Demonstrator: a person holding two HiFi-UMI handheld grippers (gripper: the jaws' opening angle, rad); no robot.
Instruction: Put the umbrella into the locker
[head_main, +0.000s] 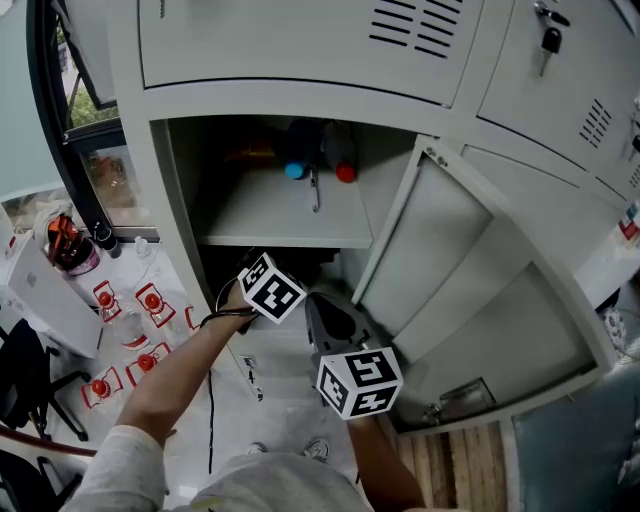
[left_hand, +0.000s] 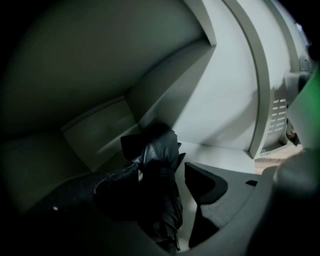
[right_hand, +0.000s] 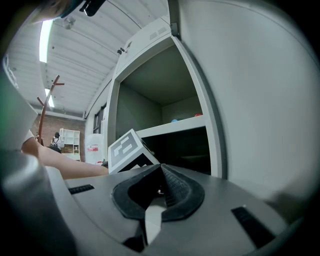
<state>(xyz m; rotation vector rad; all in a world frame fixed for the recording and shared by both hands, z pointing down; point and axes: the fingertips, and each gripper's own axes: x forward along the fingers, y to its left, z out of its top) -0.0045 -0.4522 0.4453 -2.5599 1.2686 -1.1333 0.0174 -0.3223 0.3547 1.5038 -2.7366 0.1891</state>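
Note:
A black folded umbrella (left_hand: 159, 150) lies on the floor of the grey locker's lower compartment (left_hand: 100, 135), below the shelf (head_main: 290, 215). My left gripper (left_hand: 162, 169) reaches into that dark compartment with its jaws spread wide on either side of the umbrella; a gap shows between the umbrella and the right-hand jaw. In the head view only its marker cube (head_main: 272, 288) and the forearm show. My right gripper (right_hand: 160, 169) hovers level in front of the locker, beside the open door (head_main: 470, 280), shut with nothing in it; it is also in the head view (head_main: 314, 302).
Bottles with a blue cap (head_main: 294, 170) and a red cap (head_main: 345, 172) stand on the upper shelf, with a key (head_main: 315, 190) hanging in front. The open door swings out to the right. A table with small bottles (head_main: 130, 330) and a black chair (head_main: 25, 380) lie to the left.

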